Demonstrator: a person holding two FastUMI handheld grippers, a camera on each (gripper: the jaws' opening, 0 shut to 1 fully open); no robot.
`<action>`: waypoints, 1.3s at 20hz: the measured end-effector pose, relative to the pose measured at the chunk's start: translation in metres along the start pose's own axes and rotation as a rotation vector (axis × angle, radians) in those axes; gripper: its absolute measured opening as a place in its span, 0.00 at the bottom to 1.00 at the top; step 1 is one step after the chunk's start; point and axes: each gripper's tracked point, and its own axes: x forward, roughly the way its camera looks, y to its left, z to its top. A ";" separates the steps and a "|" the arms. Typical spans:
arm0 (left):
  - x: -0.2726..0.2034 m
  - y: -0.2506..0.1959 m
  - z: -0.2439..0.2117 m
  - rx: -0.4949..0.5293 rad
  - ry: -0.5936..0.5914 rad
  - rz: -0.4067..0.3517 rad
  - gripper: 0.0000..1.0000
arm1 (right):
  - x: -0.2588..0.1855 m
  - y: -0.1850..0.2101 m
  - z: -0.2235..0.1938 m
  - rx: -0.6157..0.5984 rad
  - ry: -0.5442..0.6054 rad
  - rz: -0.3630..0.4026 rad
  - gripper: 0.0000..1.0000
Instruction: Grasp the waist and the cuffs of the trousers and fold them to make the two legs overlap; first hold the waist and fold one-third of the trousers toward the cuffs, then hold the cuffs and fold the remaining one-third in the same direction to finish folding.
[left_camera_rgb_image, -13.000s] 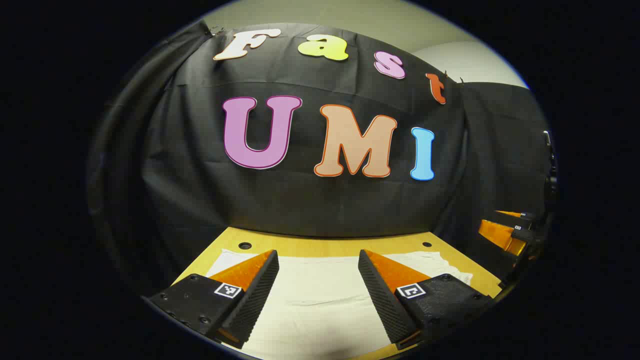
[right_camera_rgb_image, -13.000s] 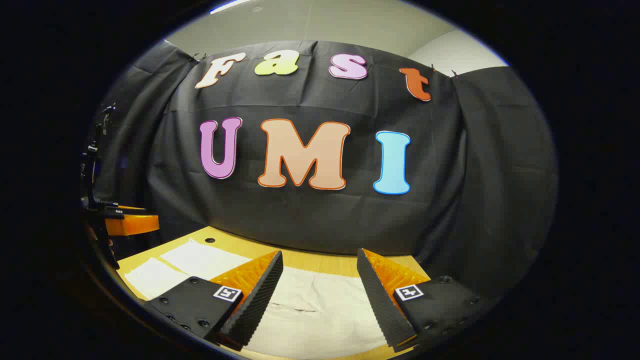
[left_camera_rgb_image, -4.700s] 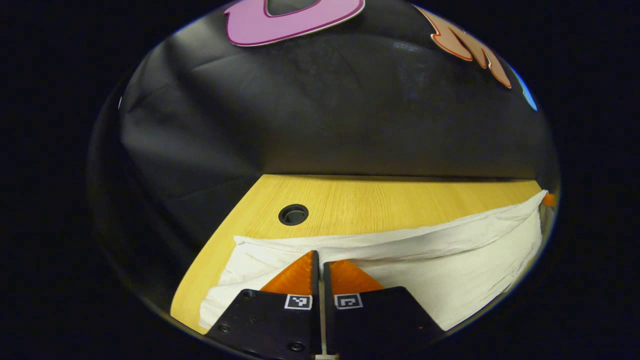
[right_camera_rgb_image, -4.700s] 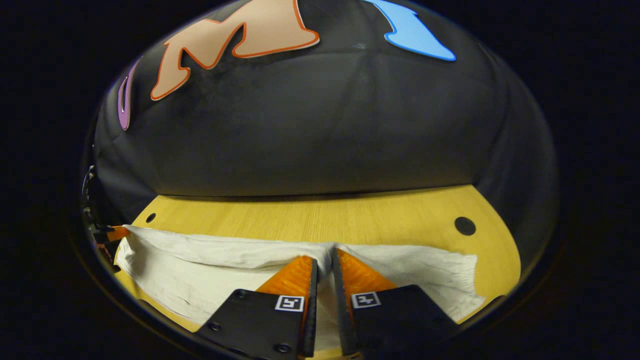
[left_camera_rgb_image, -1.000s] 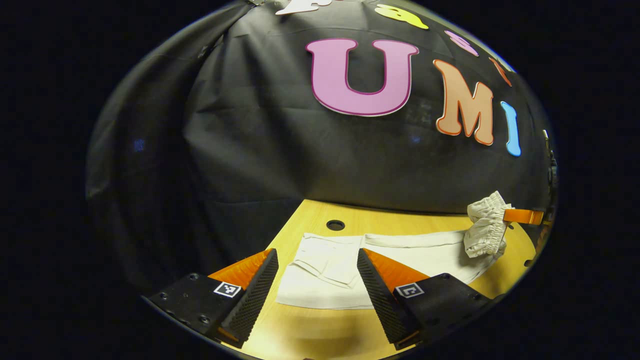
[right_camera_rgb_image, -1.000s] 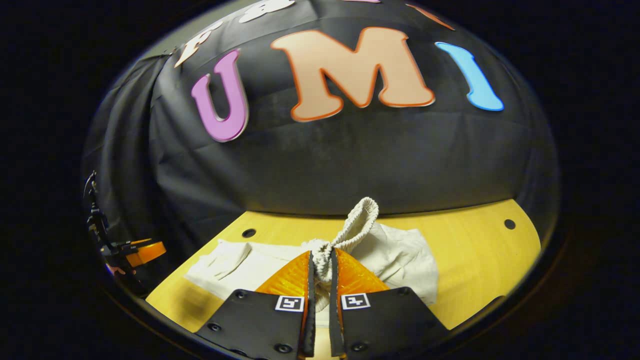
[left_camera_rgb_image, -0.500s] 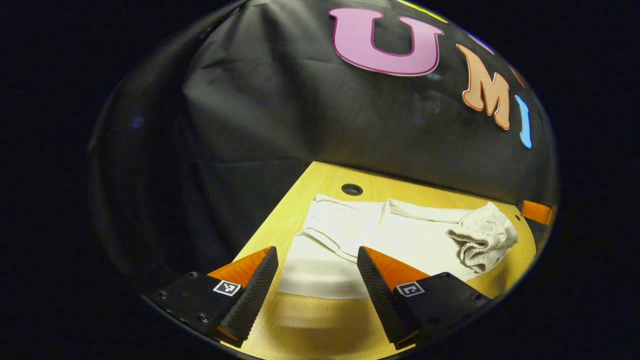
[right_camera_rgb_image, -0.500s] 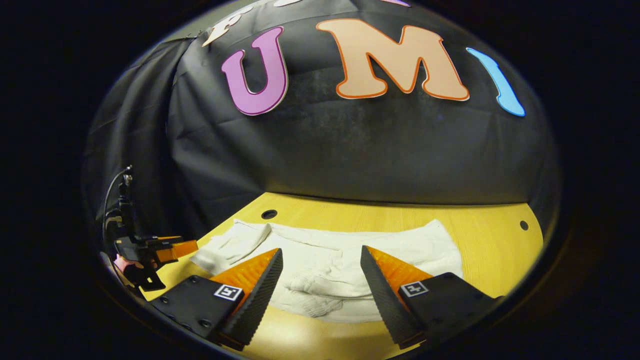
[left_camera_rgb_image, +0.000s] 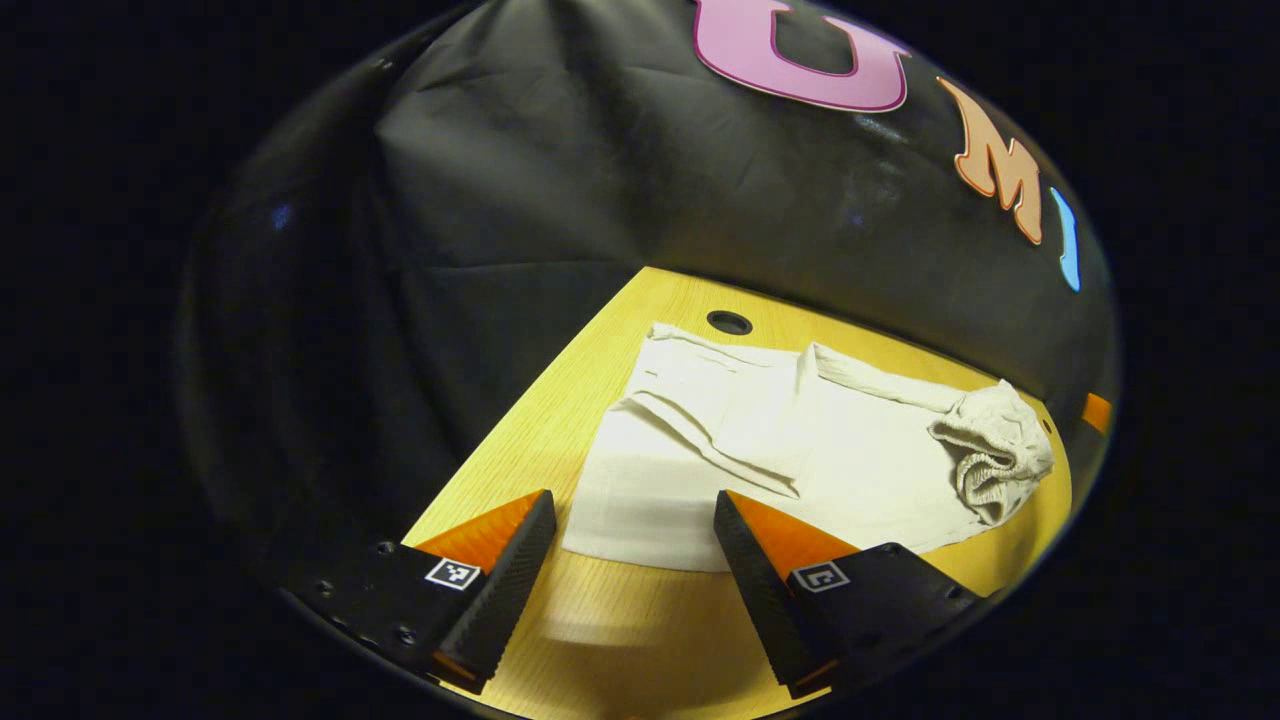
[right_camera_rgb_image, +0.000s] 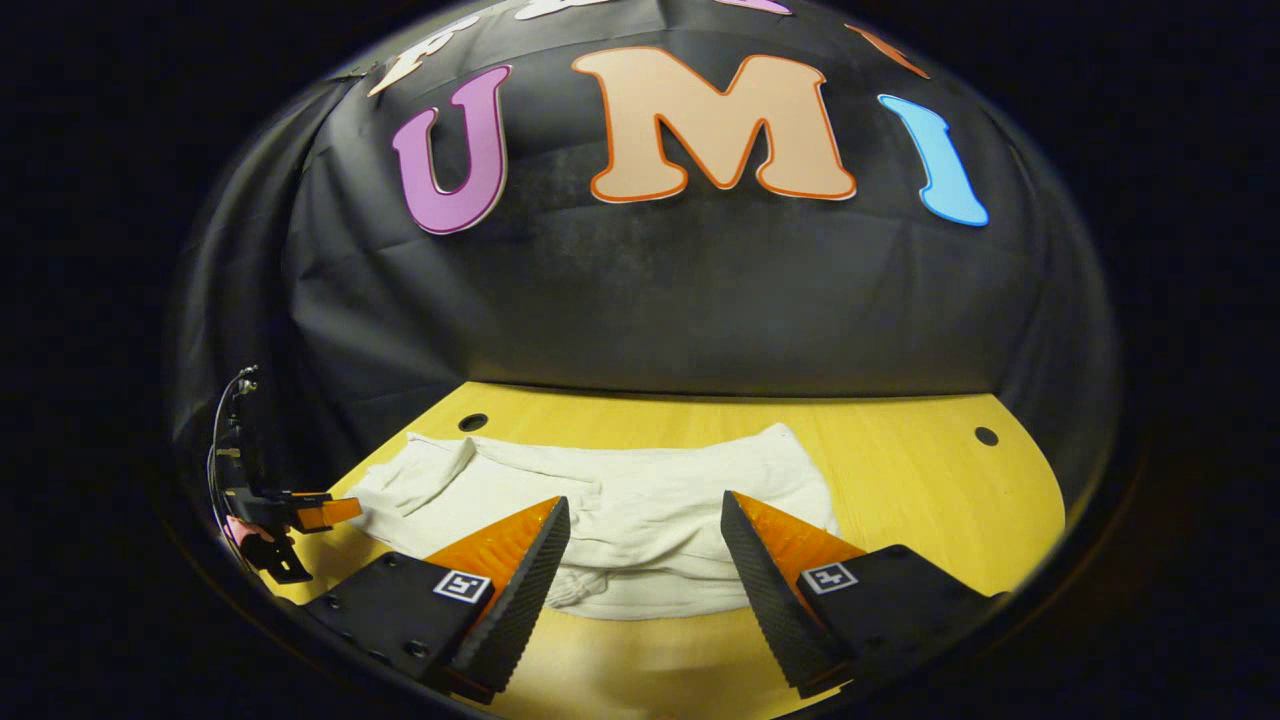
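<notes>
Left gripper (left_camera_rgb_image: 632, 545): jaws apart, nothing between, above table nr cuff end of cream cotton trousers (left_camera_rgb_image: 800, 450). Right gripper (right_camera_rgb_image: 645, 548): jaws apart, nothing held, over folded-back waist. Trousers flat on yellow wooden table (right_camera_rgb_image: 900, 480), legs overlapped, bunched elastic waistband (left_camera_rgb_image: 990, 450) lying on top of legs.

The left gripper (left_camera_rgb_image: 632, 535) hangs with its jaws spread wide, nothing between them. The right gripper (right_camera_rgb_image: 642, 545) likewise has its jaws wide apart and holds nothing. In the right gripper view the left gripper shows far off at the left edge.
</notes>
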 end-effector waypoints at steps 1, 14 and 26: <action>0.001 -0.001 -0.001 -0.006 0.001 -0.001 0.97 | -0.003 -0.007 0.001 0.010 -0.002 -0.014 0.97; 0.007 -0.005 -0.008 0.091 0.039 0.041 0.52 | -0.021 -0.051 0.008 0.050 -0.029 -0.100 0.97; -0.008 -0.028 0.022 -0.005 -0.049 0.027 0.00 | -0.036 -0.083 0.013 0.045 -0.034 -0.128 0.97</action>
